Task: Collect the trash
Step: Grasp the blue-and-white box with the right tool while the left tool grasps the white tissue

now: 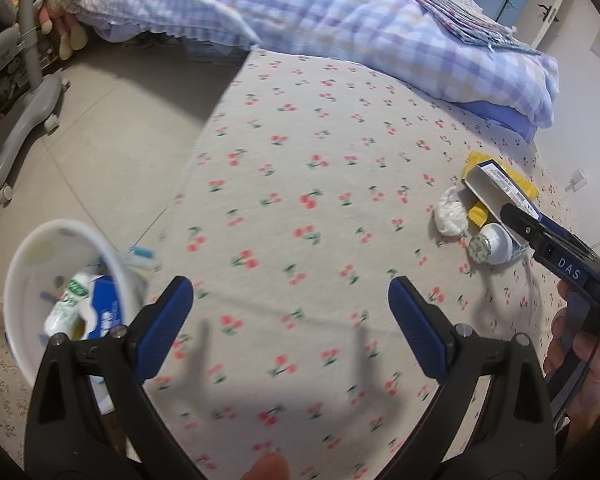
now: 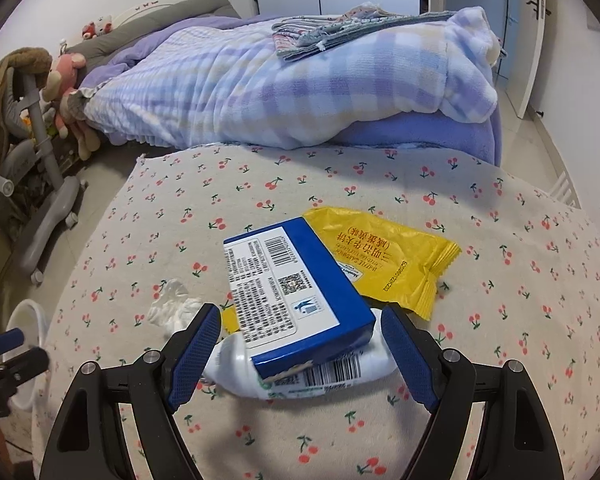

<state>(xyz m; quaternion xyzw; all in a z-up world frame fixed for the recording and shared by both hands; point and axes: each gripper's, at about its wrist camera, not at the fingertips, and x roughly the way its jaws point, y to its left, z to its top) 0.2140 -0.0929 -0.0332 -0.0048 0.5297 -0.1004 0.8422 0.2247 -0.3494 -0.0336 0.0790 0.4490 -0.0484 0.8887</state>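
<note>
Trash pile sits mid-bed on the cherry-print sheet [image 2: 260,184]: blue box [image 2: 296,292] propped tilted on a white bottle [image 2: 300,376], yellow wrapper [image 2: 384,264] behind & partly under the box, crumpled tissue [image 2: 172,308] just to the left; right gripper [image 2: 300,356] hangs over the heap w/ jaws wide, pads flanking box's near end & bottle, holding nothing, not touching as far as can be told; step in hand looks like the approach to the next pick, prob. the box since it's on top; next move calls for a short drop & squeeze across the box's width w/o knocking the bottle rolling; left gripper [image 1: 290,332] also wide open & empty above bare sheet; white bin [image 1: 66,288], already holding a carton & bottle, stands off the bed's left edge at floor level; open sheet between pile & bin gives a clear carry path; folded plaid quilt [image 2: 300,88] bounds the far side.
</note>
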